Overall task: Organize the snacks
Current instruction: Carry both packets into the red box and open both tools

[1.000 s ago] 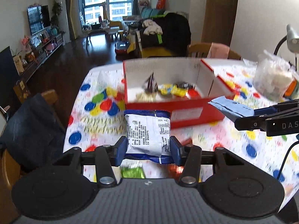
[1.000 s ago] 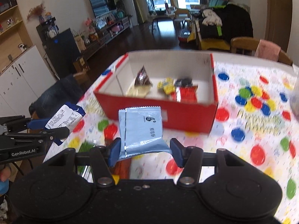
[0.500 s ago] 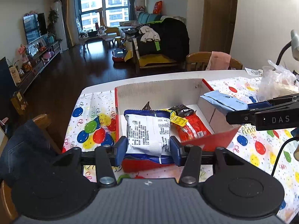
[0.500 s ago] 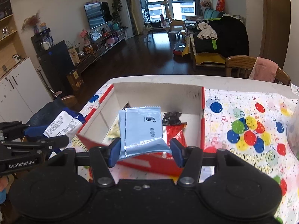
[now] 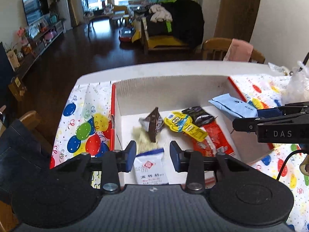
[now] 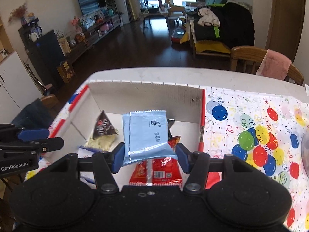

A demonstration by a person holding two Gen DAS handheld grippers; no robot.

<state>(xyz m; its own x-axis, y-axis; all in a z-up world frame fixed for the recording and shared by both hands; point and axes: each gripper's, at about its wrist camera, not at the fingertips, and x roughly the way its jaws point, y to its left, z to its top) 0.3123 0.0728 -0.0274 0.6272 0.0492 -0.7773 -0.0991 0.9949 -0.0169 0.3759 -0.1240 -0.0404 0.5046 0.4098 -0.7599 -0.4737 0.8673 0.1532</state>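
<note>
A red box with white inner walls (image 5: 173,89) holds several snacks: a brown triangular packet (image 5: 153,123), a yellow packet (image 5: 183,125) and a red packet (image 5: 214,137). A white and blue packet (image 5: 150,168) lies on the box floor just below my left gripper (image 5: 153,155). Its jaws are closing, and the pads do not press the packet. My right gripper (image 6: 148,155) is shut on a light blue packet (image 6: 146,135), held above the box (image 6: 146,96). From the left wrist view, that right gripper (image 5: 256,116) hangs over the box's right side.
A balloon-print cloth (image 6: 251,135) covers the table. A clear plastic bag (image 5: 297,89) sits at the right. A wooden chair with a pink cloth (image 6: 274,65) stands behind the table, and a chair with denim (image 5: 15,150) to the left.
Both grippers moved forward from in front of the box to over it. The white and blue packet left the left jaws and now lies in the box. The right still holds its packet.
</note>
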